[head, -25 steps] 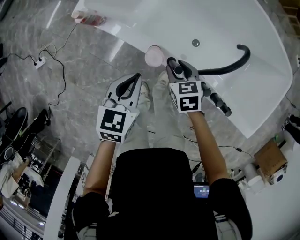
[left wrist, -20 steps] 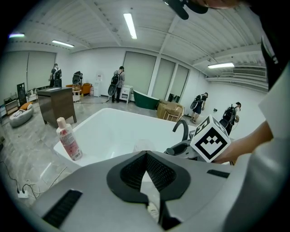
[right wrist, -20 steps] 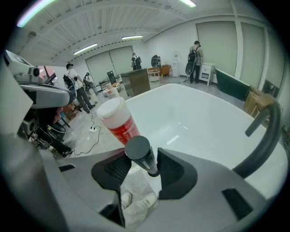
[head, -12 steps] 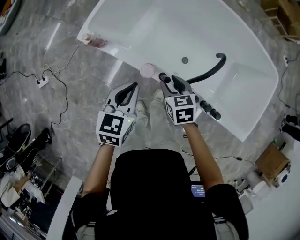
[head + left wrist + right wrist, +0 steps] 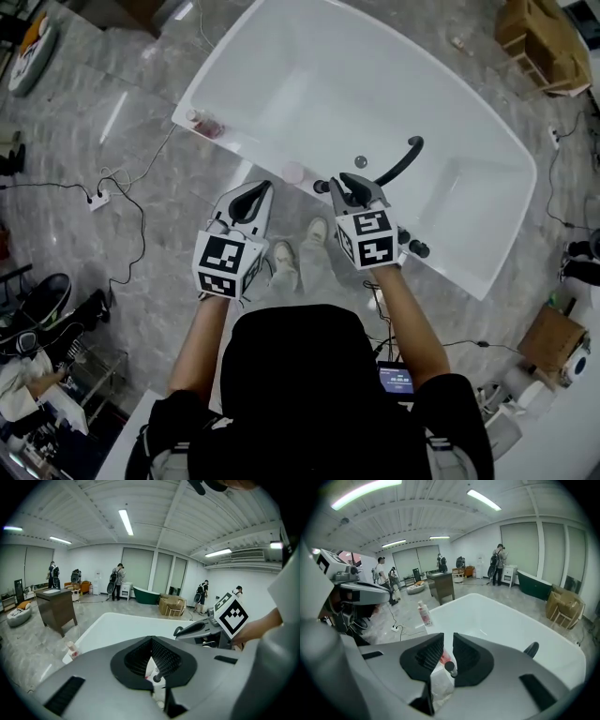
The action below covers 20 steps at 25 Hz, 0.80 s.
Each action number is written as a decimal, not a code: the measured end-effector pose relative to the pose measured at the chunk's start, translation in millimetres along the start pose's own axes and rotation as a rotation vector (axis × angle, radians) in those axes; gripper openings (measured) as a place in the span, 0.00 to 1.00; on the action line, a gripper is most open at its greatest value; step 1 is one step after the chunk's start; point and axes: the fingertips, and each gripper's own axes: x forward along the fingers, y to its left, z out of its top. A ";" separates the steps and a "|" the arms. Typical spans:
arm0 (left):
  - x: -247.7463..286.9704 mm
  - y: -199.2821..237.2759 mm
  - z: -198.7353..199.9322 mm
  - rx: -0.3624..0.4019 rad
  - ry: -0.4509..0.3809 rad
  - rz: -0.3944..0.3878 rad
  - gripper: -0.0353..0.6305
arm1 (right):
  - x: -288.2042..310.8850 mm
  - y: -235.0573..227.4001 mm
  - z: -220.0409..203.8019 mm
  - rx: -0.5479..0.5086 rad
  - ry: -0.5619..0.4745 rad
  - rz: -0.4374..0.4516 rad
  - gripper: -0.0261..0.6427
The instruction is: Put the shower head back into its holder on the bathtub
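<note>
The white bathtub (image 5: 309, 84) lies below me. A pale round shower head (image 5: 293, 172) sits at its near rim beside a black stub (image 5: 321, 186); I cannot tell how it is seated. My left gripper (image 5: 266, 186) hangs above the floor just short of the rim, its jaws meeting at the tips (image 5: 150, 639) with nothing in them. Over the rim, by the stub, my right gripper (image 5: 342, 178) is closing. Only a narrow gap remains (image 5: 447, 634), nothing is between its jaws, and the stub shows far below through the gap.
A black curved spout (image 5: 401, 159) and black knobs (image 5: 412, 246) stand on the tub's near rim. A pink bottle (image 5: 206, 124) sits on the rim's left end. Cables and a power strip (image 5: 97, 199) lie on the marble floor. Cardboard boxes (image 5: 539, 37) are at the far right.
Both grippers have lifted up and away from the tub rim, and the tub now looks smaller and farther below. The right gripper's jaws have narrowed from wide open to a slim gap.
</note>
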 end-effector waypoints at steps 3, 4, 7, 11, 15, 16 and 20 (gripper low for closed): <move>-12.0 -4.7 18.3 0.030 -0.035 -0.005 0.07 | -16.6 5.3 22.7 -0.034 -0.045 -0.015 0.13; -15.3 -7.3 24.5 0.042 -0.047 -0.008 0.07 | -23.1 6.4 30.3 -0.047 -0.061 -0.021 0.12; -23.9 -15.2 44.5 0.071 -0.089 -0.015 0.07 | -44.3 8.9 55.7 -0.080 -0.129 -0.045 0.11; -37.0 -24.7 64.5 0.098 -0.133 -0.028 0.07 | -72.7 17.1 88.0 -0.070 -0.224 -0.052 0.09; -51.6 -34.6 79.5 0.132 -0.167 -0.035 0.07 | -102.4 24.0 112.5 -0.101 -0.295 -0.088 0.08; -54.3 -36.8 84.5 0.139 -0.179 -0.034 0.07 | -109.5 24.6 118.2 -0.104 -0.313 -0.092 0.08; -63.0 -44.5 105.7 0.170 -0.231 -0.025 0.07 | -135.0 25.9 138.9 -0.107 -0.380 -0.100 0.07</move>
